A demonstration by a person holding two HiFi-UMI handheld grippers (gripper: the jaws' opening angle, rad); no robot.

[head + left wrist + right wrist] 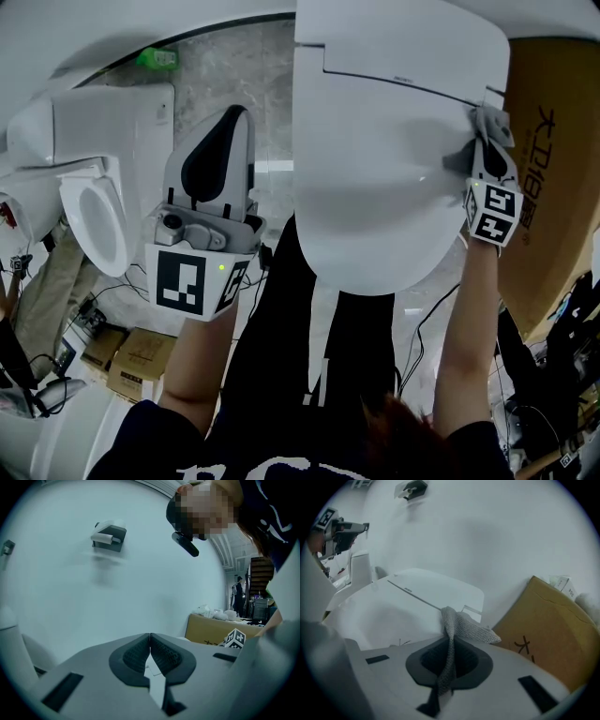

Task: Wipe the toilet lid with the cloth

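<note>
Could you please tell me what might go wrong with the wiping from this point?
The right gripper pinches only a thin fold of the cloth, so it may slip out under pressure. The cloth sits at the right edge of the lid, beside the box, so a wide stroke may bump the box.

Count from the three views:
Grippers: 2, left gripper [236, 117] and right gripper [489, 155], with 1 marker cube on each
Cloth [488, 122]: 1
Toilets: 2 certain, a closed toilet [394, 169] and an open-seat toilet [94, 220]; white shapes at the lower left are too cut off to count
Cardboard: 1 large cardboard box [553, 169] plus 2 small cardboard boxes [145, 361] on the floor, 3 in all
Wall bracket [108, 536]: 1
</note>
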